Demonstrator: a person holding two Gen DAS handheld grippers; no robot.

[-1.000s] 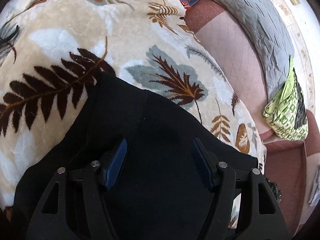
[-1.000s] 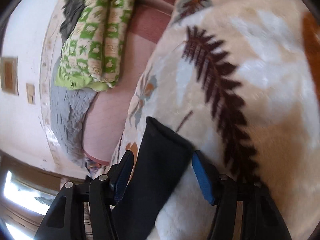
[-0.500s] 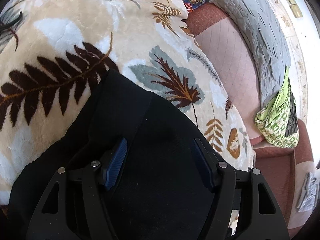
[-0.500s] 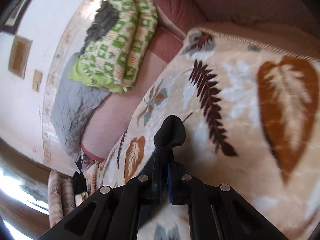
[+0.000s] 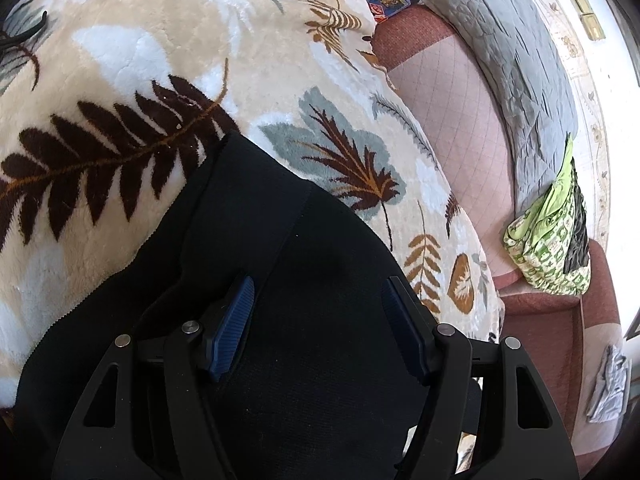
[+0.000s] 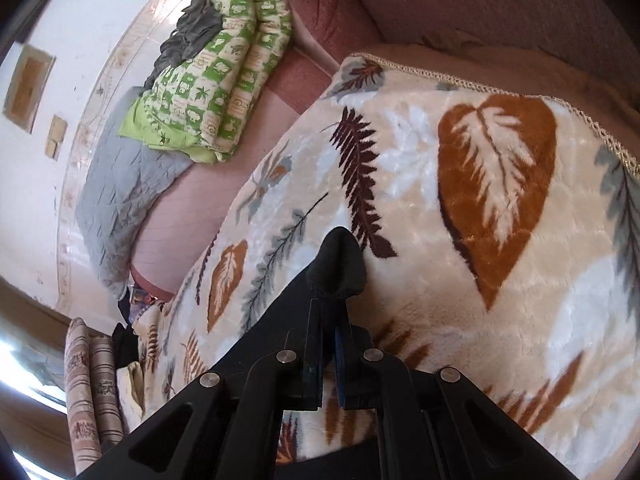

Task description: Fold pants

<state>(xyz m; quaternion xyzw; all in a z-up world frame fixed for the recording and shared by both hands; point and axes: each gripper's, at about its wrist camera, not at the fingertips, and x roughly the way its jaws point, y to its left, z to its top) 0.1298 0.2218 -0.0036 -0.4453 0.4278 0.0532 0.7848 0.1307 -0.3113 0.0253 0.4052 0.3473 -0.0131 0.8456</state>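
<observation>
right tongs (image 6: 329, 344) clamped on pants (image 5: 248, 280) tip | pants run back toward left tongs (image 5: 316, 328), wide above cloth | blanket (image 5: 160, 60) beneath

Open leaf blanket (image 5: 168, 60) ahead of the left tongs (image 5: 316, 320), grey pillow (image 5: 520, 80) and green quilt (image 6: 212, 68) bounding the far side, bare blanket right of the pants (image 6: 340, 264)

Black tongs (image 5: 316, 320), blue ribbed pads (image 5: 234, 322), silver screws (image 5: 190, 326).
</observation>
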